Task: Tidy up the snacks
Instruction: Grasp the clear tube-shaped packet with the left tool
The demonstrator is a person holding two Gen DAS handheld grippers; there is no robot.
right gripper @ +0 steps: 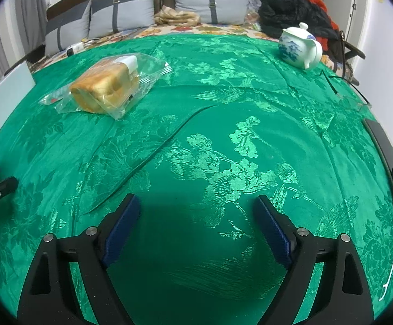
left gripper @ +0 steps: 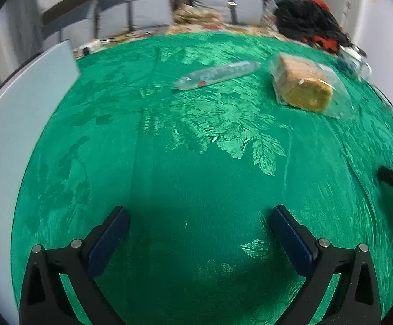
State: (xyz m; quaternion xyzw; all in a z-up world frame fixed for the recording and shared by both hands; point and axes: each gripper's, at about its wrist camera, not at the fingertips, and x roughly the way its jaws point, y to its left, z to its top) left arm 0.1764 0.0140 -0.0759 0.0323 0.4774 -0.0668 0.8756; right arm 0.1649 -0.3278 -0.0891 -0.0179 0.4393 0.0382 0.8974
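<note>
Bagged bread loaf (right gripper: pixel 107 89) in crinkly clear plastic, glossy green floral tablecloth (right gripper: pixel 223 162), both grippers' jaws spread, empty.

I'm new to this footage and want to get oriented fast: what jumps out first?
The shiny green floral tablecloth fills both views. On it, a bagged bread loaf lies far left in the right wrist view, and a blue-and-white teapot stands at the far right edge. A long clear snack packet lies left of the loaf.
</note>
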